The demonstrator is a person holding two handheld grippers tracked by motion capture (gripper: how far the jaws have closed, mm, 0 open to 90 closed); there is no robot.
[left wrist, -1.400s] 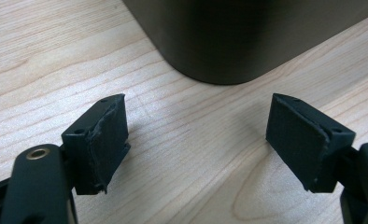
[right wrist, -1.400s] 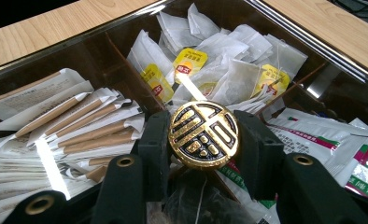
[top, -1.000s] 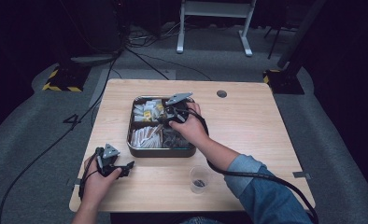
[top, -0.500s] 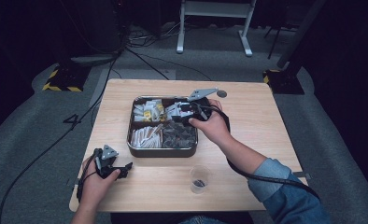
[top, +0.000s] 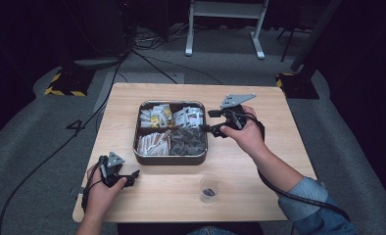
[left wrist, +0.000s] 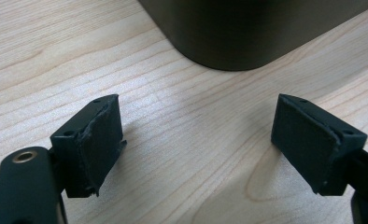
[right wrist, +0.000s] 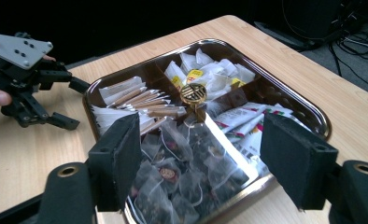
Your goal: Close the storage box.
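Nearest the person, a small clear cup (top: pixel 209 187) is seen standing on the wooden table (top: pixel 279 196), apart from both grippers. To its left, the left gripper (top: pixel 132 175) is held low over the table near the front left corner, its jaws spread wide with nothing between them; the dark rounded corner of the metal tray (left wrist: pixel 229 42) is seen just beyond them. Farther on, the tray (top: pixel 169 159) is divided into four compartments filled with sachets, sticks and tea bags. At its right edge, the right gripper (top: pixel 206 120) is held beside the rim, jaws wide apart and empty, pointing in over the mesh tea bags (right wrist: pixel 182 172).
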